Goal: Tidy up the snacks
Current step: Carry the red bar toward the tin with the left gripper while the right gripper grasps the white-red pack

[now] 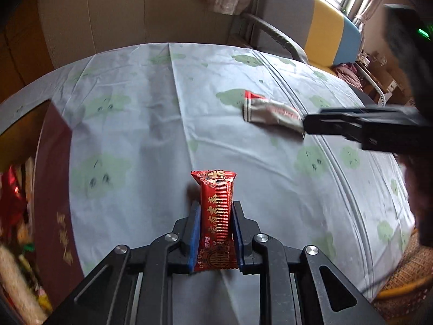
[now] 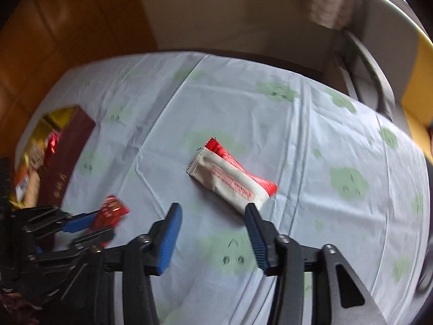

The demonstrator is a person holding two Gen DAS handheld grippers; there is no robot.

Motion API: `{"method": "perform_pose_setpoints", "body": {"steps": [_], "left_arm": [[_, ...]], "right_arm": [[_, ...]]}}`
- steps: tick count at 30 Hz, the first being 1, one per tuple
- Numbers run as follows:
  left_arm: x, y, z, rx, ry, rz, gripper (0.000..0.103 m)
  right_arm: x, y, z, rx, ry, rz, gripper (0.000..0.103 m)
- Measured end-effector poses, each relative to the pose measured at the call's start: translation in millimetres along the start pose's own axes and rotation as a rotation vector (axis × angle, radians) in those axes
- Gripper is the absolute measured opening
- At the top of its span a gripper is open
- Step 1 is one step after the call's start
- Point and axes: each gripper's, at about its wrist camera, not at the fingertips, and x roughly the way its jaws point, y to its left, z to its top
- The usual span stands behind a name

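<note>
At 6 o'clock in the left wrist view, left hand-held gripper point(image 1: 215, 218) is clamped on a red snack pack point(image 1: 215, 216). Blue pads point(image 1: 195, 233) press both long sides, pack runs lengthwise along the fingers, far end sticking out past the tips. Gripped mid-body, probably so the pack doesn't pivot or slip in transit.

Dark red box point(image 1: 58, 187) sits at 9 o'clock on the table point(image 1: 135, 113), open top, already holding assorted wrapped snacks. Judging by that, the box is the collection point and the red pack goes there next. Box wall is close to the left gripper, so a short carry.

Right hand-held gripper point(image 2: 212, 214): jaws apart, nothing between them. White-and-red snack pack point(image 2: 230, 177) lies flat on the tablecloth point(image 2: 311, 140) at 12 o'clock from the tips, just beyond them, angled diagonally. Right fingertip looks near or over the pack's near corner; can't tell if touching. Jaw line doesn't match the pack's long axis, so I'd expect a wrist roll before closing across its narrow side.

Risk: thin wrapper lying flat, pads may skid over it or pinch the cloth instead.

Only these two loose packs visible on the table.
</note>
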Motion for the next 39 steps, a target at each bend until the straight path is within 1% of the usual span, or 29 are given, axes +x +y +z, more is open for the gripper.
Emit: {"method": "perform_pose_setpoints", "body": {"steps": [1, 3, 5, 7, 8, 9, 10, 12, 16, 17, 20, 23, 25, 31, 37, 39], "left_arm": [[-3.1, 2.2, -5.6, -0.006, -0.002, -0.003, 0.022], [-7.0, 3.8, -12.7, 0.001, -0.016, 0.008, 0.022], [-8.8, 4.8, -17.4, 0.001, -0.022, 0.005, 0.022], [-9.8, 7.9, -21.7, -0.008, -0.029, -0.007, 0.022], [-9.9, 10.3, -22.9, -0.013, -0.03, -0.01, 0.022], [-9.4, 10.7, -23.1, -0.013, -0.029, -0.012, 0.022], [-8.7, 10.8, -23.6, -0.01, -0.028, -0.011, 0.023], [-7.0, 8.4, -23.7, 0.001, -0.033, 0.0, 0.024], [-4.2, 3.4, -22.2, 0.028, -0.044, 0.028, 0.025], [-4.4, 3.2, -21.7, 0.033, -0.044, 0.029, 0.023], [-9.3, 5.4, -21.8, 0.03, -0.049, 0.04, 0.023], [-25.4, 7.8, -24.2, 0.03, -0.083, 0.045, 0.023], [-42.4, 8.0, -26.2, 0.039, -0.123, 0.056, 0.023], [-92.6, 20.5, -35.0, 0.025, -0.229, 0.106, 0.023], [-133.0, 49.4, -50.5, -0.016, -0.306, 0.193, 0.023], [-142.4, 59.8, -56.7, -0.036, -0.32, 0.226, 0.023]], "right_arm": [[9.7, 2.8, 6.2, -0.048, 0.026, -0.019, 0.053], [24.5, 3.4, 13.7, -0.096, 0.059, -0.055, 0.054], [31.7, 4.7, 20.9, -0.135, 0.061, -0.08, 0.06], [38.6, 0.9, 26.4, -0.114, 0.086, -0.079, 0.06], [38.9, 0.9, 27.0, -0.115, 0.084, -0.072, 0.056], [37.5, 2.3, 26.4, -0.12, 0.076, -0.07, 0.048], [35.8, 3.0, 24.6, -0.118, 0.074, -0.072, 0.046], [32.1, 6.2, 17.1, -0.114, 0.073, -0.087, 0.041], [21.5, 19.8, -10.4, -0.111, 0.08, -0.095, 0.039], [18.2, 23.4, -19.0, -0.106, 0.081, -0.1, 0.039], [8.1, 31.9, -44.7, -0.061, 0.074, -0.091, 0.039], [1.9, 39.5, -64.8, -0.035, 0.056, -0.08, 0.039], [0.0, 43.4, -71.2, -0.024, 0.038, -0.089, 0.039], [1.3, 42.1, -70.8, 0.018, 0.005, -0.089, 0.04], [-0.2, 45.3, -70.7, 0.034, -0.014, -0.094, 0.041], [-0.1, 47.3, -71.0, 0.034, -0.016, -0.103, 0.041]]}}
